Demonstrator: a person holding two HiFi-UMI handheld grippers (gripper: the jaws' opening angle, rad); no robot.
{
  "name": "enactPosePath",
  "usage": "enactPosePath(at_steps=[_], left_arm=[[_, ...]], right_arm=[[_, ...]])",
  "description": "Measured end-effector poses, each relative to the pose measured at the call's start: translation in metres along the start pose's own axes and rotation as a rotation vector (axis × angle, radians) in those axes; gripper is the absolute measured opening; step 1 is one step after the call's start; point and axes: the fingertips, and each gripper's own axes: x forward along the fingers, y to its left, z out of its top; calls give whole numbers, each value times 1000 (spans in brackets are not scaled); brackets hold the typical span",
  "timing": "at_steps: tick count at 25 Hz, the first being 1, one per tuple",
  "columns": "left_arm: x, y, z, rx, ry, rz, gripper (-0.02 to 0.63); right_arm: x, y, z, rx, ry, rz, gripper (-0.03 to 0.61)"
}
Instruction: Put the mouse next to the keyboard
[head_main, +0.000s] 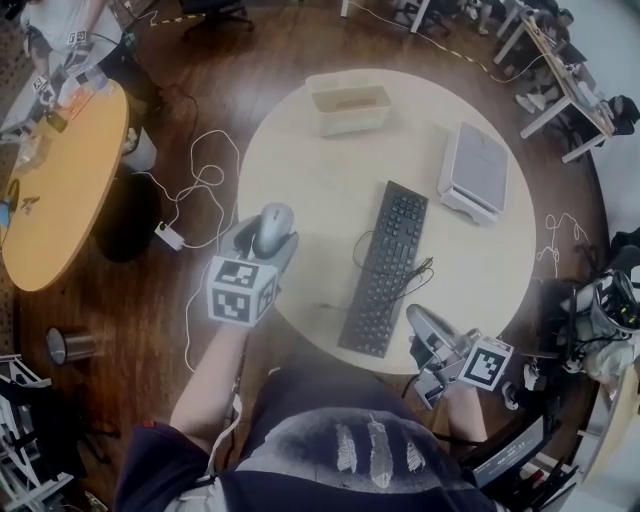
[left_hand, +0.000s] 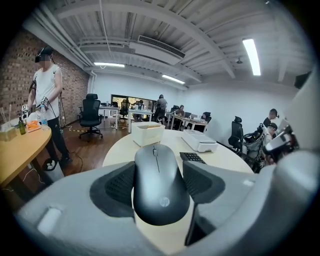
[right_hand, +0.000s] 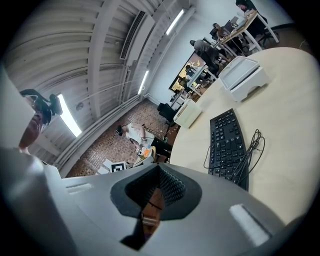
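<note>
While the left gripper clamps the mouse over the table's left edge in the head view, the keyboard lies well to its right, so the carry should run low and level. The left gripper view shows both pads hugging the mouse's sides; an even squeeze matters. The right gripper view shows the right gripper closed on nothing, near the keyboard.

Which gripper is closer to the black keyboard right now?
Right. The right gripper, shut and empty, sits beside the near end of the keyboard; the left gripper, holding the mouse, is farther off to its left.
</note>
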Motion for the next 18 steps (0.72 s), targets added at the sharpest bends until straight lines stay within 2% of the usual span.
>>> enactPosePath(at_steps=[5, 9, 12, 16, 17, 18], left_arm=[[-4, -5, 6, 4, -24, -13, 307], [-1, -19, 5, 84, -26, -28, 307], [-4, -39, 10, 134, -46, -75, 307], [-9, -62, 11, 137, -70, -141, 307], [-10, -65, 11, 135, -73, -147, 307], [-11, -68, 11, 130, -75, -151, 307]], right_arm=[[2, -2, 1, -4, -6, -15, 0], [6, -2, 2, -29, -4, -35, 0], [22, 2, 5, -78, 52, -37, 0], [64, 20, 12, -190, 136, 8, 2], [75, 25, 14, -207, 145, 18, 37], [85, 29, 15, -218, 157, 23, 106]])
